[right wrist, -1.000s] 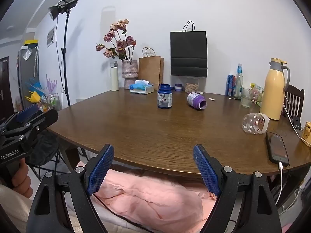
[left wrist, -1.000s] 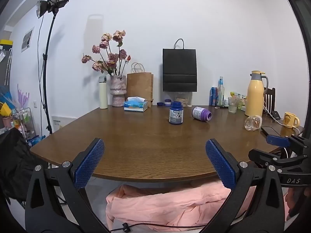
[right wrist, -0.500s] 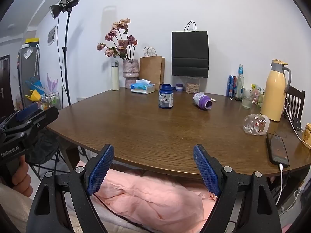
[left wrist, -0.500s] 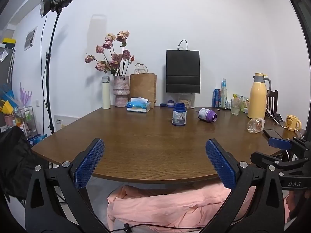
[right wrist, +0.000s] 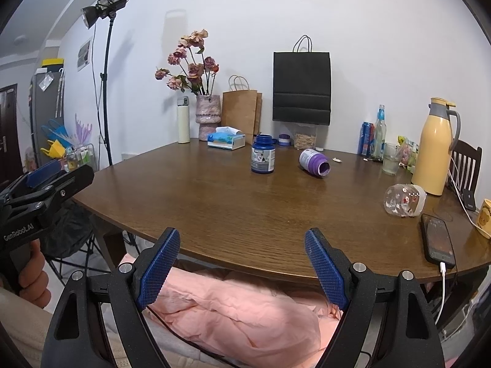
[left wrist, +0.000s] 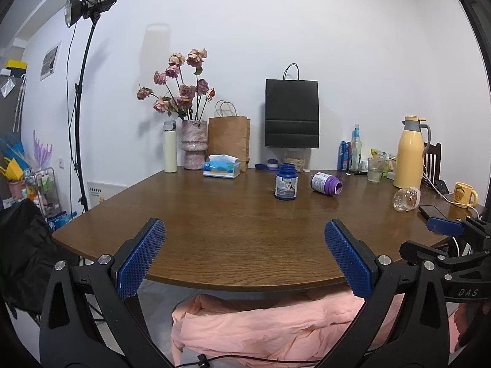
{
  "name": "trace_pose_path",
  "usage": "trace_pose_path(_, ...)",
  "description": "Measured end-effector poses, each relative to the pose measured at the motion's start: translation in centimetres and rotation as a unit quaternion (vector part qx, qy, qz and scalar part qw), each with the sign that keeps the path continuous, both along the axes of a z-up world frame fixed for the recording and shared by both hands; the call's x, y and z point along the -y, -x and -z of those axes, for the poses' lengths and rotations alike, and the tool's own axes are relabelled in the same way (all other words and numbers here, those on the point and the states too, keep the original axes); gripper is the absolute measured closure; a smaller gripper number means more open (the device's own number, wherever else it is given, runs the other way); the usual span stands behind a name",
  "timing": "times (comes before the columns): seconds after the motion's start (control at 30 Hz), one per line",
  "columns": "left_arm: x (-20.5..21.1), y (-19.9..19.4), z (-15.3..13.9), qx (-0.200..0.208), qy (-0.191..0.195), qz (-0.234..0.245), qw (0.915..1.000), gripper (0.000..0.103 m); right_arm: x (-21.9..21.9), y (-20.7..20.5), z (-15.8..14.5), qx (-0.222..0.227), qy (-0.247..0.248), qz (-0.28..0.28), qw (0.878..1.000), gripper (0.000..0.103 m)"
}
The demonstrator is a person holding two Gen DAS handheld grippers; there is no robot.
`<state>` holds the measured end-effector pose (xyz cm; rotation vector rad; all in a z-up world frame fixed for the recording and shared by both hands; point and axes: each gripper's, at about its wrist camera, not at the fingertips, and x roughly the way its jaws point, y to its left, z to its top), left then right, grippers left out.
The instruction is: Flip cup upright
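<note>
A clear glass cup with small printed figures lies on its side at the right of the brown table. My left gripper is open at the table's near edge, far from the cup, with nothing between its blue pads. My right gripper is also open and empty at the near edge, with the cup ahead and to its right. In the left wrist view, the right gripper shows at the right border. A hand holds the left gripper at the left of the right wrist view.
A blue bottle stands mid-table beside a purple bottle lying on its side. A phone on a cable, a yellow mug, a yellow thermos and a glass crowd the right. Bags, a vase and a tissue box line the back.
Both views have shifted only slightly as the grippers drift. Nothing on the table has moved, and both grippers stay open.
</note>
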<state>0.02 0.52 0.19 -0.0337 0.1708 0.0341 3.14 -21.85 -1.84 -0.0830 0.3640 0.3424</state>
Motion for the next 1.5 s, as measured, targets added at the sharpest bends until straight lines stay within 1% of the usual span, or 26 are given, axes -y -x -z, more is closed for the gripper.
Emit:
trace_pose_path(0.43, -0.16, 0.14, 0.06, 0.003, -0.002, -0.001, 1.0000, 0.000, -0.13, -0.05, -0.05, -0.002, -0.001, 0.002, 1.000, 0.015)
trace_pose_path(1.5, 0.28, -0.04, 0.28, -0.004, -0.003, 0.000, 1.0000, 0.000, -0.25, 0.15, 0.20, -0.004, -0.004, 0.002, 1.000, 0.015)
